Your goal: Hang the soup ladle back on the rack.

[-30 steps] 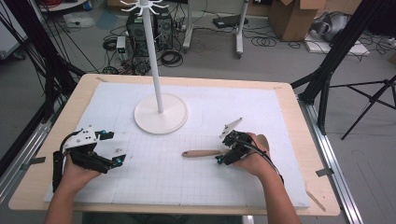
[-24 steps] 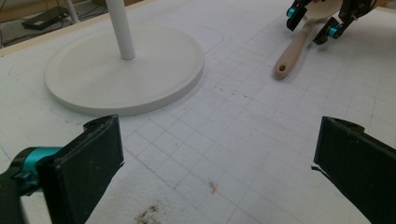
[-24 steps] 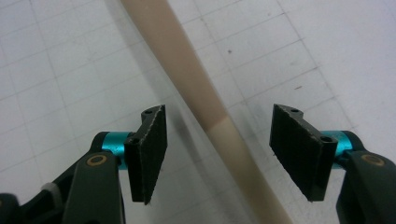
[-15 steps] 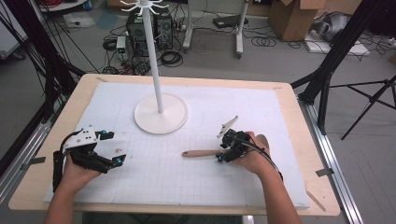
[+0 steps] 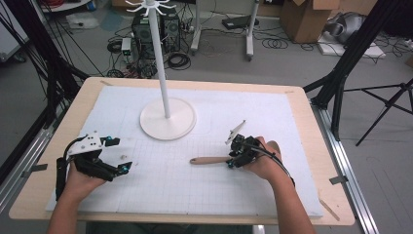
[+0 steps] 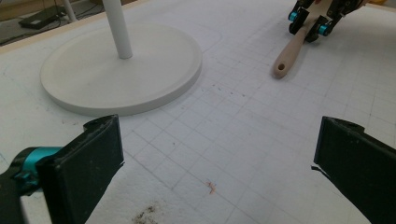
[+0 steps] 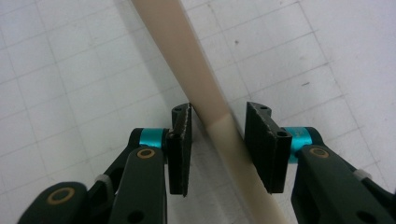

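Looking down from the high view: a white stand [image 5: 167,117] with a round base sits toward the far side of a white gridded mat [image 5: 272,122] on the wooden table [image 5: 311,146]. Left gripper [image 5: 122,168] rests on the mat at the near left, held in the left hand [image 5: 80,178], well apart from the stand. Right gripper [image 5: 234,158], held in the right hand [image 5: 265,161], is down at a wooden spoon [image 5: 207,160] — the handle pokes out beyond the fingertips toward the mat's middle.

Left gripper view: its own jaws stand wide, nothing between them but bare mat. Ahead, beyond the fingers, the stand's base [image 6: 121,77] on one side and the spoon handle [image 6: 292,51] with the other gripper [image 6: 308,23] on the other.

Right gripper view: the spoon's pale handle [image 7: 205,98] runs diagonally between the two pads [image 7: 180,149]. Jaws narrow, straddling it — a sliver of gap shows on each side, so not clamped.
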